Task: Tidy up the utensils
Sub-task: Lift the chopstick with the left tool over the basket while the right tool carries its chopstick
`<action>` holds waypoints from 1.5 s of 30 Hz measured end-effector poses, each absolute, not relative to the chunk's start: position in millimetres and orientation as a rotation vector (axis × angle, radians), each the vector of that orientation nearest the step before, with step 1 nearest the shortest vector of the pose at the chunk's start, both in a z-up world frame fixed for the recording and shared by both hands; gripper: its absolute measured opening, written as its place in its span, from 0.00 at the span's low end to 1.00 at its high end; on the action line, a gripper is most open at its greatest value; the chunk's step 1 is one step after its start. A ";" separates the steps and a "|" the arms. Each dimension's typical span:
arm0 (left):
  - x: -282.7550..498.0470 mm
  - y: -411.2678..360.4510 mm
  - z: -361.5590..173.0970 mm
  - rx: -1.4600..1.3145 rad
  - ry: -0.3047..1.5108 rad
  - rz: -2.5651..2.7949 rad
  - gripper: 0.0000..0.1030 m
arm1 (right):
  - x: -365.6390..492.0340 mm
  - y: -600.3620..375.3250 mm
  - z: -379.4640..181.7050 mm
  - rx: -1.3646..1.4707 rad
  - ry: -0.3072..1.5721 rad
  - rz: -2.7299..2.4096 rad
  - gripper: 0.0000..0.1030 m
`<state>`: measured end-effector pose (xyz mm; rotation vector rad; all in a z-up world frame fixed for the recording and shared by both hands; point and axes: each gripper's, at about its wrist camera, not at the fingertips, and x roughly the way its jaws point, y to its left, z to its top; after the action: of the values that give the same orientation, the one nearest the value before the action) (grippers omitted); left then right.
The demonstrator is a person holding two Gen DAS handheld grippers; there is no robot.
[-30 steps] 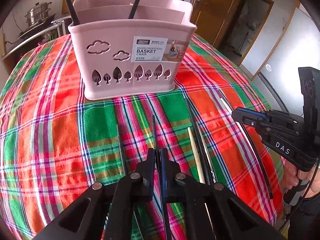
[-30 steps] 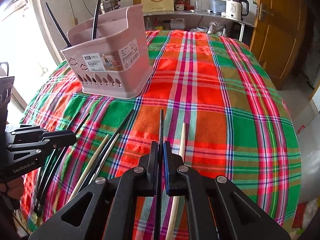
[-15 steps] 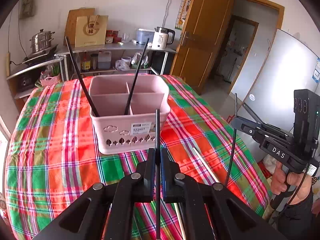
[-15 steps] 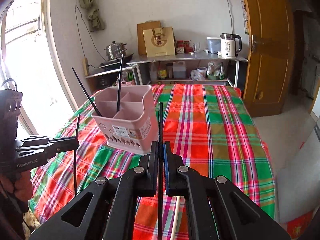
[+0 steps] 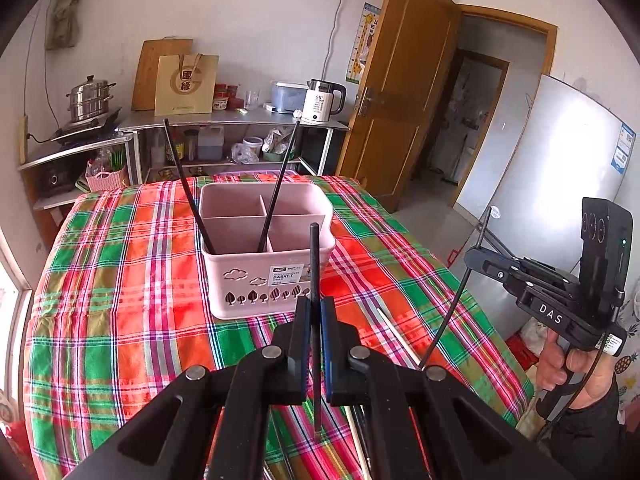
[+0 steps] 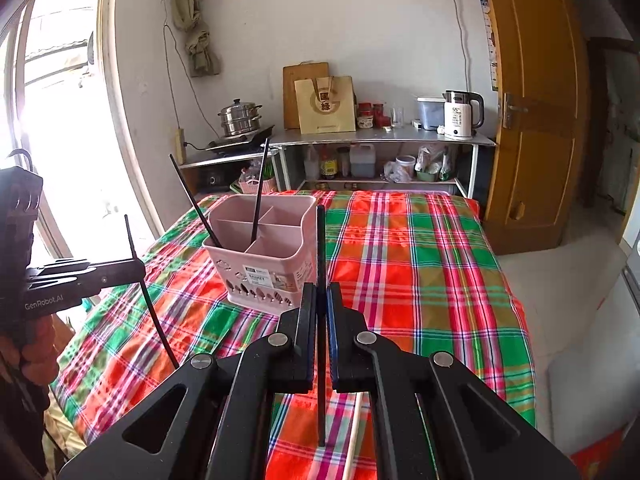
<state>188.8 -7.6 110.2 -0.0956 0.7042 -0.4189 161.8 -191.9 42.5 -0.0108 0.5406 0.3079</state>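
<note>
Two black chopsticks already stand in the pink basket at 12 o'clock. Left gripper and right gripper each pinch another; pale ones wait on the tablecloth.

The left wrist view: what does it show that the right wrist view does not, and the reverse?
Only the left wrist view shows the white refrigerator and the right tongs from outside. Only the right wrist view shows the bright window and the left tongs from outside. Both show the pink divided plastic basket holding two black chopsticks, and each tongs clamping one black chopstick.
</note>
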 end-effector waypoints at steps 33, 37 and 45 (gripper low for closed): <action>231.0 54.8 207.1 -0.193 0.527 -0.354 0.04 | 190.8 -141.6 121.7 0.052 0.332 0.439 0.05; 245.7 60.9 224.3 -0.199 0.486 -0.343 0.04 | 206.8 -132.8 135.9 0.066 0.302 0.451 0.05; 274.1 65.0 230.7 -0.196 0.459 -0.328 0.04 | 236.3 -120.1 144.0 0.107 0.273 0.462 0.05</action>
<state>274.1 65.0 230.7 -0.1958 0.4586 -0.3277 236.3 -120.1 144.0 0.1070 0.2728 0.4618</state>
